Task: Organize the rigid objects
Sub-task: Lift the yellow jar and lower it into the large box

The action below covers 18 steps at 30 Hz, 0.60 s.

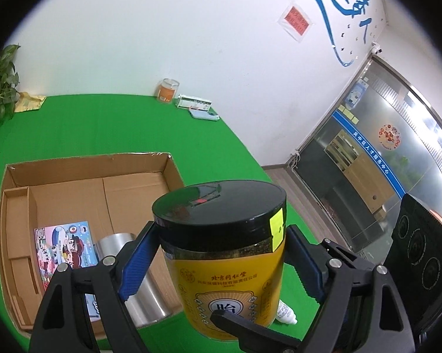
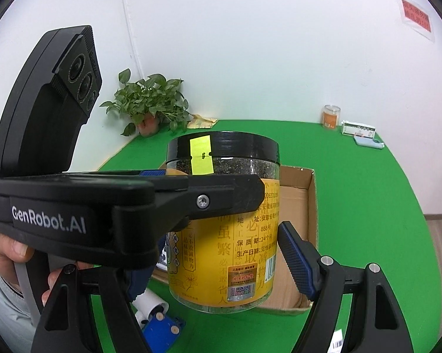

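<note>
Jar (image 1: 221, 267), yellow label, black screw lid, dark grainy contents under the lid; held clear of the green table (image 1: 103, 123), between both tools. Left gripper (image 1: 219, 261): blue pads pressed on the jar's two sides just under the lid, clamped on it. Right gripper (image 2: 209, 261): its right blue pad (image 2: 294, 261) stands just beside the jar's label; whether it touches cannot be told, and its left finger is hidden behind the left tool, so its grip cannot be told. Cardboard box (image 1: 82, 173): open top, on the table behind and left of the jar; holds a colourful printed pack (image 1: 65, 247) and a silver can (image 1: 138, 291) lying on its side. White tube (image 1: 287, 313): on the table by the jar's base. Far edge of table: orange jar (image 1: 168, 89), white carton (image 1: 193, 103), blue phone case (image 1: 204, 114). Potted plant (image 2: 150, 103): far corner.
</note>
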Each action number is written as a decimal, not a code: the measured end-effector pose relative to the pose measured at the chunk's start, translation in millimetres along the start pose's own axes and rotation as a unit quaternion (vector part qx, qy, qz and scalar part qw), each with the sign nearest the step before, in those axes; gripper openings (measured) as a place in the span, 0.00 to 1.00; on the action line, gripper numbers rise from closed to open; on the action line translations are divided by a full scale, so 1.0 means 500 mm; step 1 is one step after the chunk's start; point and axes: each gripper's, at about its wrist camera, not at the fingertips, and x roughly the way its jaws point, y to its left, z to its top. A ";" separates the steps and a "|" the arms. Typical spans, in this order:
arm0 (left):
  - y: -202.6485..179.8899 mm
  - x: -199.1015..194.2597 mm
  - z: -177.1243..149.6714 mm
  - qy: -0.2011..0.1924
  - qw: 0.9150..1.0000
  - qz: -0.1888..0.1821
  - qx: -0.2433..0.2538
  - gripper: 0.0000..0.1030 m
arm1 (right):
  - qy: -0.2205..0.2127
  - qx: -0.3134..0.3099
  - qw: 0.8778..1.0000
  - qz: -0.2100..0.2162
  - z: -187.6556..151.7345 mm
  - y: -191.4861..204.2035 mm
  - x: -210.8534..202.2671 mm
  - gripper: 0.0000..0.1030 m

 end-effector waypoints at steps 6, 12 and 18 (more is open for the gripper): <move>0.040 0.055 0.002 0.028 0.999 0.009 -0.021 0.83 | 0.041 0.021 0.999 0.018 0.019 -0.042 0.078 0.74; 0.090 0.144 -0.021 0.075 0.996 0.004 -0.050 0.83 | 0.091 0.047 0.994 0.025 -0.021 -0.094 0.171 0.74; 0.130 0.235 -0.063 0.130 0.988 0.001 -0.078 0.83 | 0.148 0.076 0.986 0.028 -0.082 -0.142 0.264 0.73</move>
